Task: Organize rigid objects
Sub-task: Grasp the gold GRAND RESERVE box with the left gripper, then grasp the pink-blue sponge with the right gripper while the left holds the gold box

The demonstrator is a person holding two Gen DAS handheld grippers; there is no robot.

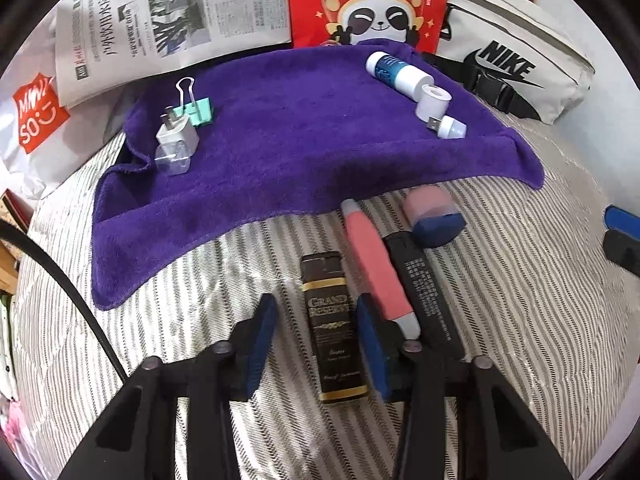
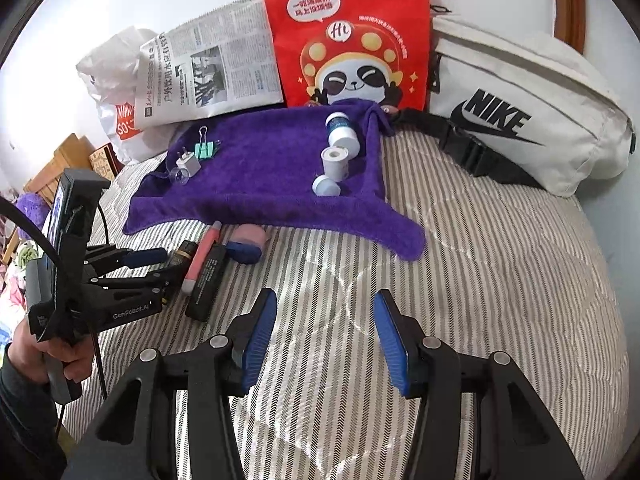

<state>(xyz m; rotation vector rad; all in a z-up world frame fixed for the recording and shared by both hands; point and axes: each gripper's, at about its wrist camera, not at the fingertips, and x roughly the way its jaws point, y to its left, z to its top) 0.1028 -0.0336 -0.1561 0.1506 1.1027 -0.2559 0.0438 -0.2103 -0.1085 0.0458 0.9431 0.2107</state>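
A brown "Grand Reserve" box [image 1: 334, 328] lies on the striped bedspread between the fingers of my open left gripper [image 1: 316, 340]; the pads stand beside it, apart. Right of it lie a pink tube [image 1: 374, 268], a black box [image 1: 428, 292] and a pink and blue eraser [image 1: 432, 216]. A purple towel [image 1: 300, 132] holds a white plug [image 1: 178, 132], a green binder clip [image 1: 196, 110], a blue-and-white bottle [image 1: 396, 70] and a small white USB piece [image 1: 450, 126]. My right gripper [image 2: 324, 340] is open and empty over bare bedspread. The left gripper [image 2: 152, 266] also shows there.
A red panda bag [image 2: 352, 40], a newspaper [image 2: 208, 68], a white plastic bag [image 2: 116, 92] and a white Nike pouch [image 2: 532, 108] stand along the wall behind the towel. A black cable [image 1: 60, 276] runs at the left.
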